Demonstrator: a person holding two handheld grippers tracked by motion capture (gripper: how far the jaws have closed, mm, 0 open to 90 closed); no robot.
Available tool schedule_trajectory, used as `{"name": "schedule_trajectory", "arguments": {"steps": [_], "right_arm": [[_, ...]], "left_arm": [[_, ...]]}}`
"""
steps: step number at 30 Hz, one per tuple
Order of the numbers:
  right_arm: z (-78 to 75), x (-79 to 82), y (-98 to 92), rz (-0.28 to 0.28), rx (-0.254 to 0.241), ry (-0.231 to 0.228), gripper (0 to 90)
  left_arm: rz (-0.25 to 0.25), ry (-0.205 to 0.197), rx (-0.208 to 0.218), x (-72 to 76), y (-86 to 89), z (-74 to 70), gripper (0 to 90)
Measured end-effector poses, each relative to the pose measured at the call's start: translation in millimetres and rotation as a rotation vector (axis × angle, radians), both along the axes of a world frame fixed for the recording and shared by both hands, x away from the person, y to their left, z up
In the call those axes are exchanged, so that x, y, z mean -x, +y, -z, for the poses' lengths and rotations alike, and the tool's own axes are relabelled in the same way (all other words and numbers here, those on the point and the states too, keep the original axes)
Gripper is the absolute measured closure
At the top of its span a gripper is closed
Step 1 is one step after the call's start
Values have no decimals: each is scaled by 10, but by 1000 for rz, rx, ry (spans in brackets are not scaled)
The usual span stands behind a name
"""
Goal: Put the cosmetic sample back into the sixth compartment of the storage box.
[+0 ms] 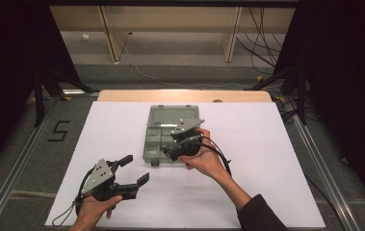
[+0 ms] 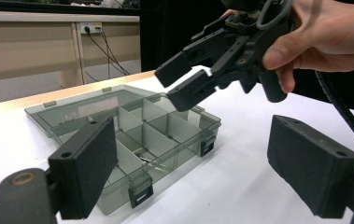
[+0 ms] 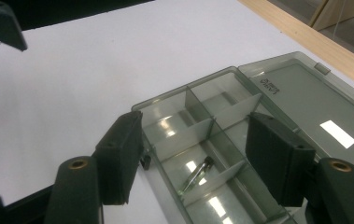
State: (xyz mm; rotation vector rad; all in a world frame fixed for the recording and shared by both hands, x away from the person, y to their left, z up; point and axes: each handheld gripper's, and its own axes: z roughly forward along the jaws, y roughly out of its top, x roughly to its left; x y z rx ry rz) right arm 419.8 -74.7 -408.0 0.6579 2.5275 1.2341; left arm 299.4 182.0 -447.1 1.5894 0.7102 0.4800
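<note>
Right gripper view: jaws of the right gripper (image 3: 191, 161) stand spread above the open compartment box (image 3: 277, 88), frame centre; a small dark screw (image 3: 197, 174) lies in a compartment between them. Left gripper (image 1: 132, 169), lower left, is spread, empty.

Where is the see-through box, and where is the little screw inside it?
see-through box (image 1: 166, 118), high view, on its open lid.
little screw (image 3: 197, 176), right gripper view, on its shaft, lying in a compartment.

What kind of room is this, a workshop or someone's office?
Probably a lab or recording setup rather than an office. A table under a white sheet sits between dark curtains, metal rails run along the floor beside it, and loose cables trail behind.
</note>
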Motion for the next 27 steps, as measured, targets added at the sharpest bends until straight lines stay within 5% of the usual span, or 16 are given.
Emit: {"name": "schedule_trajectory", "arguments": {"steps": [27], "right_arm": [[-144,376,-304,-35,-69,-74,276]], "left_arm": [[-3,1,2,-1,9,2,156]]}}
